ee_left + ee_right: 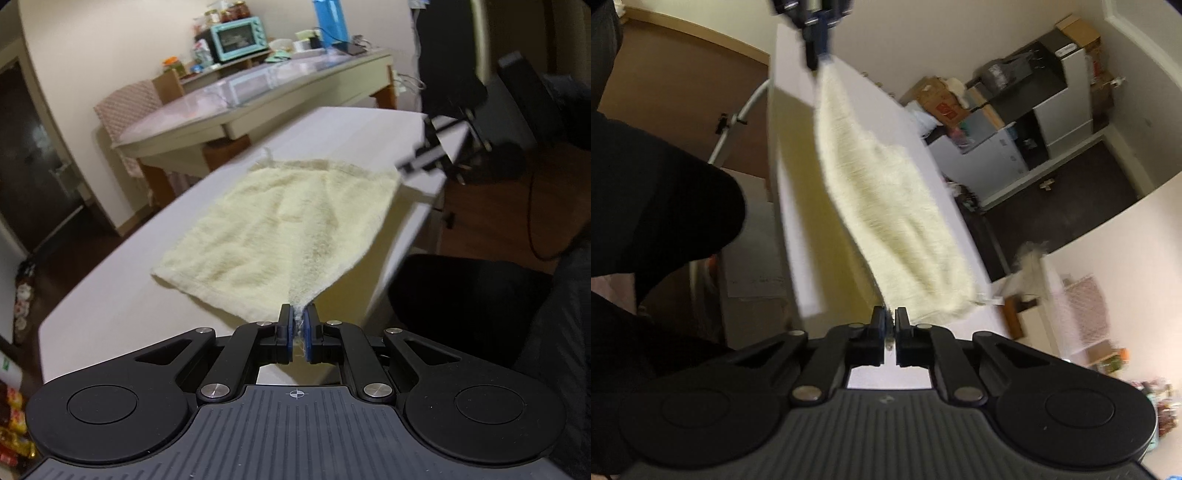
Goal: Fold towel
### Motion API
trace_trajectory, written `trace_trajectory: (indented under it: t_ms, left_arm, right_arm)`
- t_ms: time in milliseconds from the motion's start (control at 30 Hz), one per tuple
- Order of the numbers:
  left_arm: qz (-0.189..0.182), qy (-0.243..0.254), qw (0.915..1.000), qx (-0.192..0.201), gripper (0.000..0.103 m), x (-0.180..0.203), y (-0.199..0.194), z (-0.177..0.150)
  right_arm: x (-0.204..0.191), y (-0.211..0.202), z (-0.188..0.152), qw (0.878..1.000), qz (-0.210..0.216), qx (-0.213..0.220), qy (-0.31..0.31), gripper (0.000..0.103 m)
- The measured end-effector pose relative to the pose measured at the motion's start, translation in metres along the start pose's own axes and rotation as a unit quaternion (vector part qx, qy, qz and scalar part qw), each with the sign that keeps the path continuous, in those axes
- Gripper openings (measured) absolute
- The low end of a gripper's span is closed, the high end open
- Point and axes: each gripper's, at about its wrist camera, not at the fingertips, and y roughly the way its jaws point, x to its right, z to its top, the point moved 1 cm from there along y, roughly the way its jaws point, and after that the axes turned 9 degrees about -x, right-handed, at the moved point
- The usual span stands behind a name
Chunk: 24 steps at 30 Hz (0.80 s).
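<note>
A pale yellow towel lies partly on a white table, its near edge lifted. My left gripper is shut on one near corner of the towel. My right gripper is shut on the other near corner; it shows blurred at the far right of the left wrist view. In the right wrist view the towel stretches from my fingers to the left gripper at the top. The far edge of the towel rests on the table.
A dining table with a teal toaster oven stands behind the white table. A dark chair and the person's dark clothing are at the table's near side. Boxes and appliances line the far wall.
</note>
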Motion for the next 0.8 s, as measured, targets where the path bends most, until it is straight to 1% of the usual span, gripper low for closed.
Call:
trace_trajectory:
  t_ms: [67, 200, 333, 467, 567, 700, 800]
  left_arm:
    - [-0.010, 0.004, 0.9999, -0.001, 0.006, 0.002, 0.006, -0.003]
    - [-0.017, 0.010, 0.9998, -0.007, 0.006, 0.007, 0.011, -0.007]
    - [-0.023, 0.009, 0.9997, -0.008, 0.006, 0.009, 0.016, -0.012]
    - [-0.028, 0.005, 0.9996, -0.007, 0.006, 0.009, 0.021, -0.016]
    - [-0.034, -0.009, 0.9994, 0.000, 0.006, 0.006, 0.022, -0.021]
    - [-0.043, -0.035, 0.9984, 0.013, 0.006, -0.001, 0.023, -0.029]
    - [-0.052, -0.051, 0.9971, 0.021, 0.007, -0.006, 0.022, -0.028]
  right_arm:
    - [0.004, -0.008, -0.002, 1.000, -0.008, -0.004, 0.000, 0.006]
    - [0.006, -0.019, 0.002, 1.000, -0.010, -0.009, -0.017, 0.006]
    - [0.011, -0.017, 0.011, 0.999, -0.020, -0.004, -0.028, 0.005]
    - [0.023, -0.014, 0.027, 0.998, -0.023, 0.013, -0.054, 0.006]
    - [0.039, -0.005, 0.045, 0.997, -0.017, 0.027, -0.074, 0.006]
    - [0.064, 0.019, 0.072, 0.995, 0.008, 0.041, -0.095, 0.006]
    - [0.081, 0.050, 0.099, 0.991, 0.032, 0.039, -0.127, 0.006]
